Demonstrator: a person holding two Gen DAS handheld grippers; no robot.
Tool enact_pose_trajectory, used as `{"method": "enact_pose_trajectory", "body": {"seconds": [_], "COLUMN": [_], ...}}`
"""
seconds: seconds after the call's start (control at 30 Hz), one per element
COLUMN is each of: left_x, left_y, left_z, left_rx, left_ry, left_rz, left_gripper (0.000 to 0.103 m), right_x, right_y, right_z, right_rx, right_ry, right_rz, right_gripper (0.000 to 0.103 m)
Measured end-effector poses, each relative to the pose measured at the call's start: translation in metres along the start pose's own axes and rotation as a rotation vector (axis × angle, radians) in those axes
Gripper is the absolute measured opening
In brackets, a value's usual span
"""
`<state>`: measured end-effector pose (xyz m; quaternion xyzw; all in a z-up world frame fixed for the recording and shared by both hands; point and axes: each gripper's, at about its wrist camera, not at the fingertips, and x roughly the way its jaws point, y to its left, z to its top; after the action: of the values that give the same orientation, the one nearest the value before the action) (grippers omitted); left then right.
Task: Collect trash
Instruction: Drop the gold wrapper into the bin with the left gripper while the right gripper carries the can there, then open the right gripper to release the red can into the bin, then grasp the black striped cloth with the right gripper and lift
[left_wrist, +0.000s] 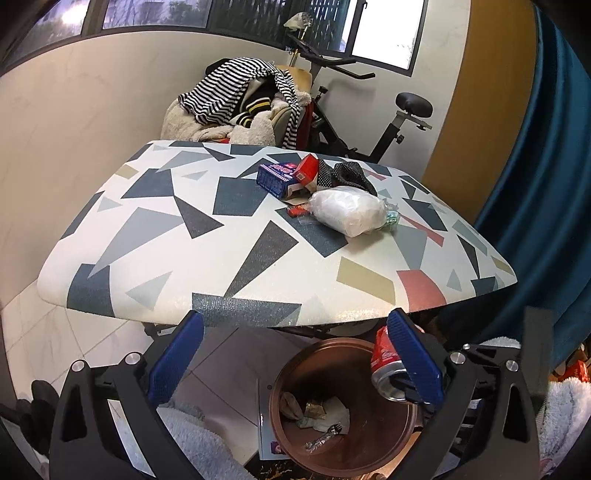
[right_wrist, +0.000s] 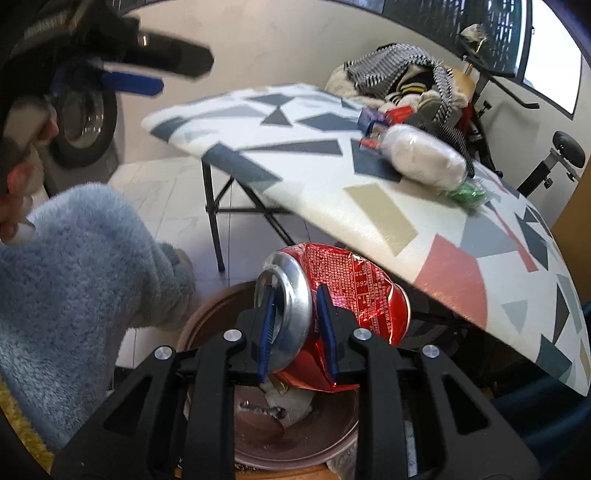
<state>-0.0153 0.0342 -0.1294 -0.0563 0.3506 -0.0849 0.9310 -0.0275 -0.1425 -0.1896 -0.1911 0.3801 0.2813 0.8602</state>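
Note:
My right gripper (right_wrist: 295, 295) is shut on a crushed red soda can (right_wrist: 347, 288) and holds it over a copper-coloured trash bin (right_wrist: 207, 314). In the left wrist view the can (left_wrist: 384, 354) hangs over the bin's (left_wrist: 291, 369) right rim, partly behind my left finger. My left gripper (left_wrist: 295, 332) is open and empty, above the bin and below the table's near edge. The bin holds crumpled paper and a plastic fork. On the patterned table (left_wrist: 221, 240) lie a blue box (left_wrist: 275, 179), a red box (left_wrist: 306, 168), a white plastic bag (left_wrist: 349, 210) and small wrappers.
A chair heaped with striped clothes (left_wrist: 240, 99) and an exercise bike (left_wrist: 388, 129) stand behind the table. A blue curtain (left_wrist: 546, 184) hangs at the right. A fluffy blue sleeve (right_wrist: 81, 277) fills the left of the right wrist view.

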Motion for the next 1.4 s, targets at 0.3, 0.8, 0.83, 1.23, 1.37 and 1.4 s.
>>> {"method": "enact_pose_trajectory", "body": {"seconds": [0.3, 0.8, 0.83, 1.23, 1.37, 1.4], "left_x": [0.005, 0.005, 0.005, 0.007, 0.009, 0.009], "left_y": [0.002, 0.007, 0.008, 0.005, 0.004, 0.004], "left_z": [-0.003, -0.002, -0.002, 0.02, 0.033, 0.038], "left_rx": [-0.006, -0.026, -0.027, -0.02, -0.024, -0.022], "left_ry": [0.016, 0.016, 0.014, -0.017, -0.029, -0.032], "left_rz": [0.001, -0.003, -0.004, -0.013, -0.026, -0.027], "left_gripper": [0.097, 0.097, 0.097, 0.097, 0.097, 0.097], "right_x": [0.033, 0.027, 0.022, -0.041, -0.053, -0.054], "right_y": [0.001, -0.011, -0.014, -0.07, -0.088, -0.093], "right_z": [-0.006, -0.007, -0.006, 0.023, 0.037, 0.042], "right_rx": [0.011, 0.065, 0.078, 0.199, 0.254, 0.273], "right_ry": [0.136, 0.076, 0.056, -0.113, -0.125, -0.122], "right_rz": [0.009, -0.095, -0.099, -0.15, -0.188, -0.203], "right_gripper": [0.026, 0.096, 0.096, 0.097, 0.097, 0.097]}}
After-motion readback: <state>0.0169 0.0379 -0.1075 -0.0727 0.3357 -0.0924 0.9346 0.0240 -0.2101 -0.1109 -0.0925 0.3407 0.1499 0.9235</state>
